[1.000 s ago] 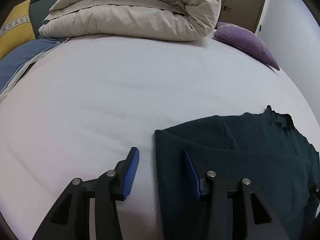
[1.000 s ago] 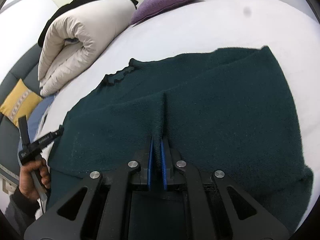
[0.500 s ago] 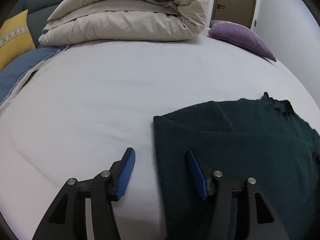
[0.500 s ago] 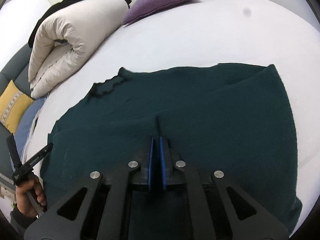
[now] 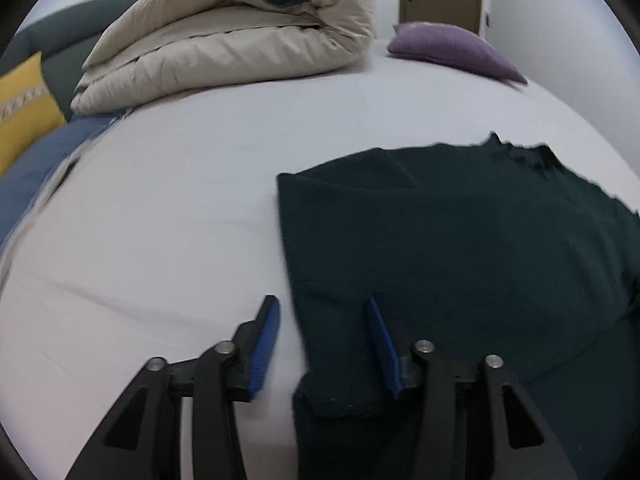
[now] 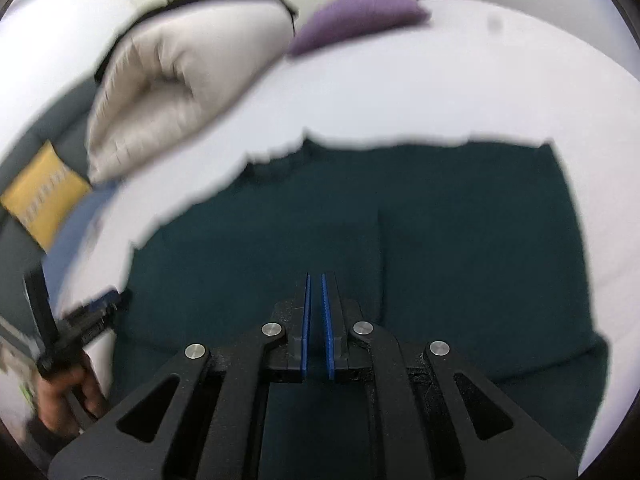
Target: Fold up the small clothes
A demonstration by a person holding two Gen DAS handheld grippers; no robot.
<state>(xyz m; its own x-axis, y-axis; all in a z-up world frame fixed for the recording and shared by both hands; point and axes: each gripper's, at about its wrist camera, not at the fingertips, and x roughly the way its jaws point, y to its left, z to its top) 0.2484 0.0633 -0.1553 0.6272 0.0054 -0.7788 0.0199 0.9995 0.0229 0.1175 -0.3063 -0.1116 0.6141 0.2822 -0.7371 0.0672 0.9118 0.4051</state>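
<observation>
Your green sweater lay spread flat on the bed, nearer its right edge and close to the near edge, neckline pointing toward the far end where the rolled duvet and purple cushion sat. Your left gripper hovered over the sweater's left side edge, fingers about half spread and gripping nothing: one blue pad sat over bare sheet, the other over the knit, so the edge ran between them without being pinched. Your right gripper was above the middle of the sweater, blurred, fingers drawn almost together with only a thin slit and no cloth visible in it. From that view your left hand showed at the bed's left side with its tool by the sweater's edge. A seam or crease ran lengthwise down the body, so you looked to be at the start of a lengthwise fold, with the left side about to be taken. The next move called for you to lower the left pads onto that edge and close on both layers, then part the right fingers and find a matching hold farther along the same side, so the side could come over evenly. Whether the sleeves were already tucked in, I couldn't tell.
</observation>
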